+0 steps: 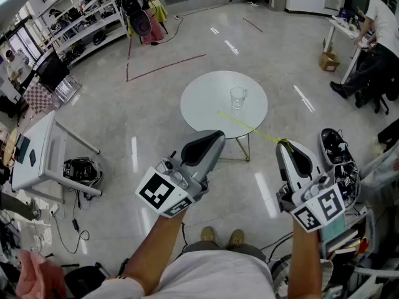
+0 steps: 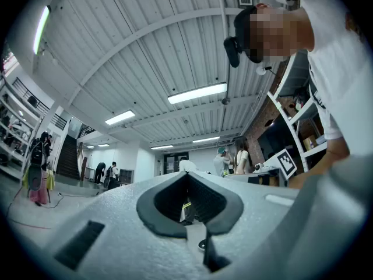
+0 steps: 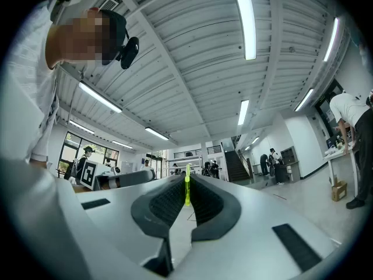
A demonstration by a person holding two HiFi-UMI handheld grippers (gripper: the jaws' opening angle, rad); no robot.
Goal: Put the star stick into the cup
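Observation:
A clear glass cup (image 1: 238,96) stands upright on the round white table (image 1: 206,114). My right gripper (image 1: 287,147) is shut on one end of the thin yellow-green star stick (image 1: 249,127). The stick slants up-left over the table, and its far end lies a little in front and left of the cup. In the right gripper view the stick (image 3: 187,192) stands pinched between the dark pads of the right gripper (image 3: 187,177). My left gripper (image 1: 209,143) hovers before the table's near edge, shut and holding nothing; the left gripper view shows the left gripper (image 2: 186,174) pointing up at the ceiling.
A white folded table (image 1: 37,151) and a dark headset-like device (image 1: 81,170) sit on the floor at left. Gear and cables (image 1: 340,157) crowd the floor at right. A person (image 1: 377,39) bends at a desk far right, near a cardboard box (image 1: 328,61).

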